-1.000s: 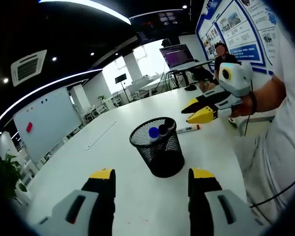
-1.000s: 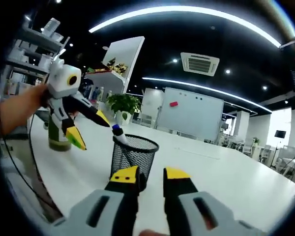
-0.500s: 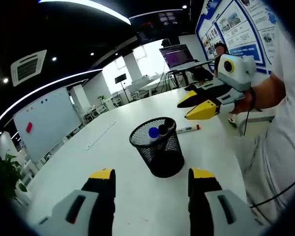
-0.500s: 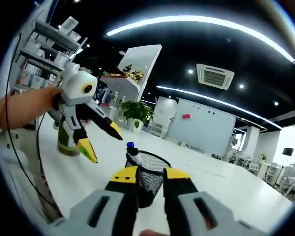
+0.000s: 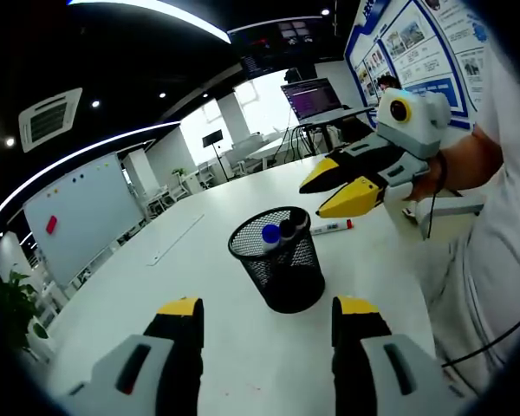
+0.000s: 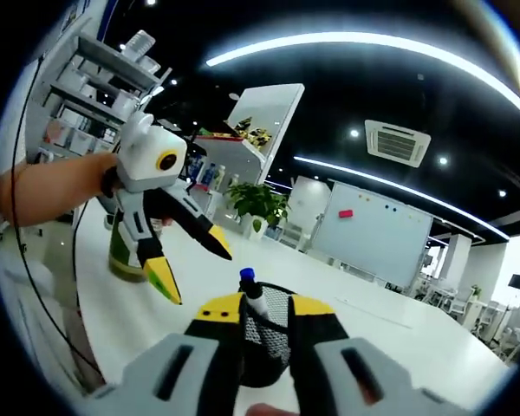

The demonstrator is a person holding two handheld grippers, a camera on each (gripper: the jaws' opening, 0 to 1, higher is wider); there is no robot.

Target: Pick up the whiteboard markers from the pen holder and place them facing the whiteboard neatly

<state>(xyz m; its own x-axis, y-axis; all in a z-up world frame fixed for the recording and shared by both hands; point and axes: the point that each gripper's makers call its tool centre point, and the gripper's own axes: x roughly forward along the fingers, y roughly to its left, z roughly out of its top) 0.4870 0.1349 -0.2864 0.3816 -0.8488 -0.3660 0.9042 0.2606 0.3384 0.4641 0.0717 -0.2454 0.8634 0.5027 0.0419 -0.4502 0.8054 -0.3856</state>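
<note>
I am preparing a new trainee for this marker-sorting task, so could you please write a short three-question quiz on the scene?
1. True or false: a marker already lies on the table beside the pen holder.
2. Which colour is the cap of the marker seen upright in the holder from the right gripper view? A red, B blue, C green.
3. Fill in: the right gripper hovers above the holder with its jaws ____.

Key: 1 true, the marker on the table lies just past the holder; 2 B; 3 open.
</note>
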